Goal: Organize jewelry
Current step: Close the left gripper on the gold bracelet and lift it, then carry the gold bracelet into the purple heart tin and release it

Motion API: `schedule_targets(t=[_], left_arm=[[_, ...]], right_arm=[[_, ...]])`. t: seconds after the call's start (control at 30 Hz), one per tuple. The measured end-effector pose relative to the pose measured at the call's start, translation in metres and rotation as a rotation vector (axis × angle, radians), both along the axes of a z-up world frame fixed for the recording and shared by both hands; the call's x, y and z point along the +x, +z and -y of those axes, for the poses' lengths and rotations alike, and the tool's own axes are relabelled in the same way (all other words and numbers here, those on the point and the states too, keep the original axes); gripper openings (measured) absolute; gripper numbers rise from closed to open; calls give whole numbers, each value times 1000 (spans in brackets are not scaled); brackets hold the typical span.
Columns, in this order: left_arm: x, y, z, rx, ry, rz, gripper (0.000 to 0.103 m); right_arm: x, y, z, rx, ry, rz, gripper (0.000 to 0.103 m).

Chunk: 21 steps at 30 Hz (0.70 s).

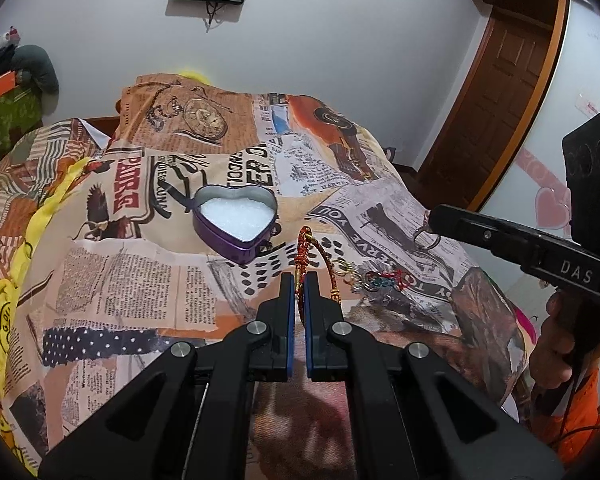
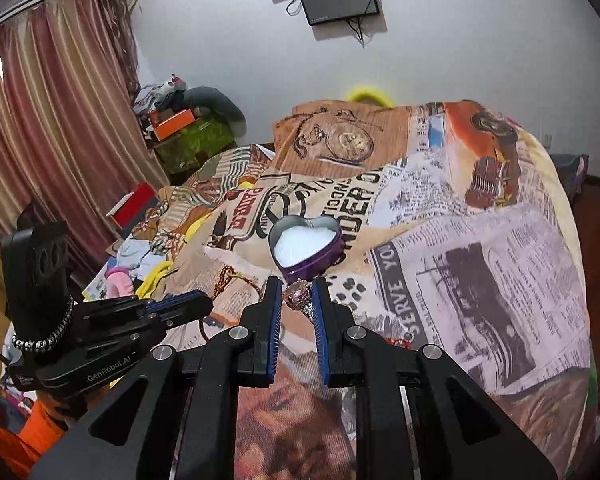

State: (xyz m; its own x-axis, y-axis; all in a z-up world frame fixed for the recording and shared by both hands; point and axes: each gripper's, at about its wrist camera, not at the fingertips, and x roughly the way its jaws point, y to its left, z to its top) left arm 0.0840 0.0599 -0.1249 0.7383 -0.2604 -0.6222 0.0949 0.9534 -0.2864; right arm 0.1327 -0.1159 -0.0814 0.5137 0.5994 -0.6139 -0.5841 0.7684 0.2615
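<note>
A purple heart-shaped tin (image 1: 236, 220) with white filling lies open on the newspaper-print bedspread (image 1: 140, 264); it also shows in the right wrist view (image 2: 306, 246). My left gripper (image 1: 299, 280) is shut on a red and gold braided bracelet (image 1: 305, 252), just right of and nearer than the tin. My right gripper (image 2: 296, 292) is shut on a ring with a pink stone (image 2: 298, 296), held just in front of the tin. The right gripper also shows in the left wrist view (image 1: 432, 220) with the ring (image 1: 424, 236) hanging from it.
Several small jewelry pieces (image 1: 372, 280) lie on the bedspread right of the bracelet. A yellow cloth (image 1: 28, 240) runs along the bed's left edge. A wooden door (image 1: 496, 112) stands at the right. Curtains (image 2: 40, 120) and clutter (image 2: 172, 120) are at the left.
</note>
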Motion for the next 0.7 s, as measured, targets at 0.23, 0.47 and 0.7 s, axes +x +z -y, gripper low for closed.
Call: schedule_targets(t=[0.23, 0.47, 0.7], left_arm=[[2, 1, -18, 14, 36, 14, 2], [22, 7, -34, 52, 56, 49, 2], [52, 9, -42, 77, 61, 65, 2]], right_arm=[[8, 4, -16, -20, 12, 16, 14], [30, 2, -37, -56, 17, 29, 14], [53, 0, -58, -110, 31, 53, 14]])
